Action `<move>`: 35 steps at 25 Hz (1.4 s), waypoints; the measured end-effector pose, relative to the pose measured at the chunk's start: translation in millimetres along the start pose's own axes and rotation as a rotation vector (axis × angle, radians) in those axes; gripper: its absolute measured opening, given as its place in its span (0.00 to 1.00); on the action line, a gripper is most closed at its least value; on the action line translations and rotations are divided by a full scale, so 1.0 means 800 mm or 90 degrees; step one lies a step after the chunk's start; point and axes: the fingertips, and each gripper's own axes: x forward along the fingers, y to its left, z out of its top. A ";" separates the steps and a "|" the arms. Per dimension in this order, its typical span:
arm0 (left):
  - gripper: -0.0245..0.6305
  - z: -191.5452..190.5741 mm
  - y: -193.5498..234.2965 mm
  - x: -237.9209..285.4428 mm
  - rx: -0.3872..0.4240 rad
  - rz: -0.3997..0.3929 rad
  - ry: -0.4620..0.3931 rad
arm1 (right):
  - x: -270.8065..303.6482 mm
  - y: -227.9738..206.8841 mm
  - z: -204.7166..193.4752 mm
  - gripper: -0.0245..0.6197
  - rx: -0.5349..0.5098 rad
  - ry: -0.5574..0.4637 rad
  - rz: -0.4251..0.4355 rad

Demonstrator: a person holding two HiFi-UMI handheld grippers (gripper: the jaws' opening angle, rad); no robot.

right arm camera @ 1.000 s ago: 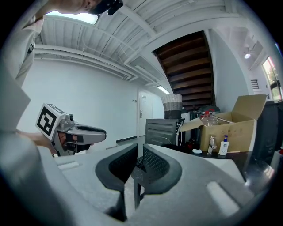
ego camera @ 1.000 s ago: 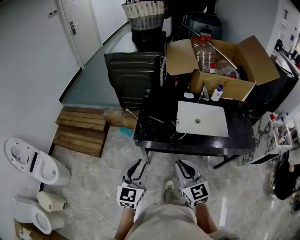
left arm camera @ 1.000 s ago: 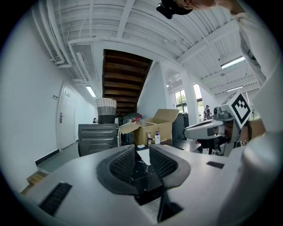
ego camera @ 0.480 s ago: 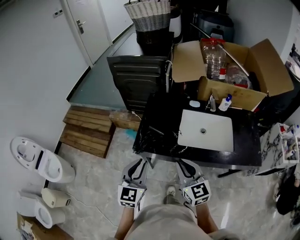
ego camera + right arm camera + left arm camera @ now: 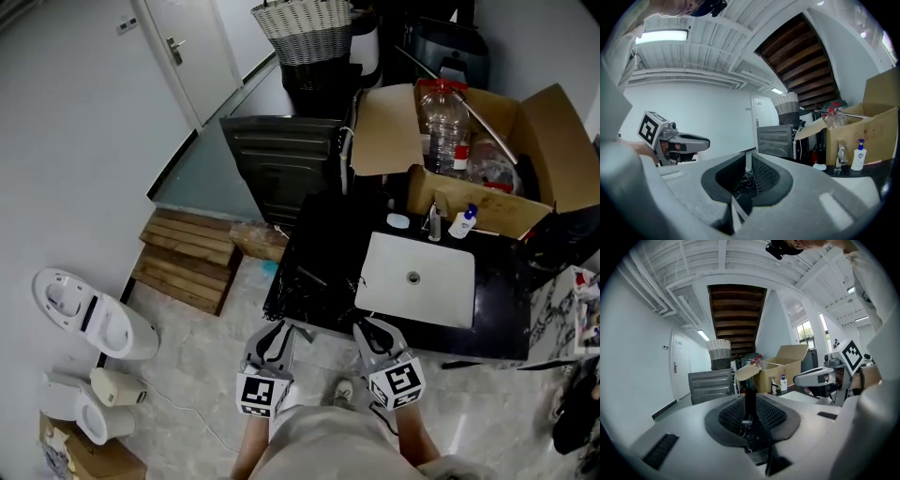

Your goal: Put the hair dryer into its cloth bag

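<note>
nothing's started yet imo. both are empty: the left tongs (image 5: 275, 334) have just been closing to a slim gap, and the right tongs (image 5: 367, 334) are nearly together too. can't pick out the hair dryer or bag for sure, probably that dark heap (image 5: 314, 264) on the desk (image 5: 497, 317) ahead.

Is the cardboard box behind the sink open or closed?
Open: the cardboard box has its flaps spread, and a plastic bottle shows inside.
</note>
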 end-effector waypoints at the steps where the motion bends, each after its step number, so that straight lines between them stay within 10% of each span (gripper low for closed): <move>1: 0.14 0.000 0.001 0.003 0.003 0.005 0.003 | 0.004 -0.005 0.002 0.08 -0.002 -0.001 0.008; 35: 0.18 -0.068 0.092 0.138 0.019 -0.087 0.081 | 0.115 -0.055 -0.033 0.08 0.031 0.068 -0.059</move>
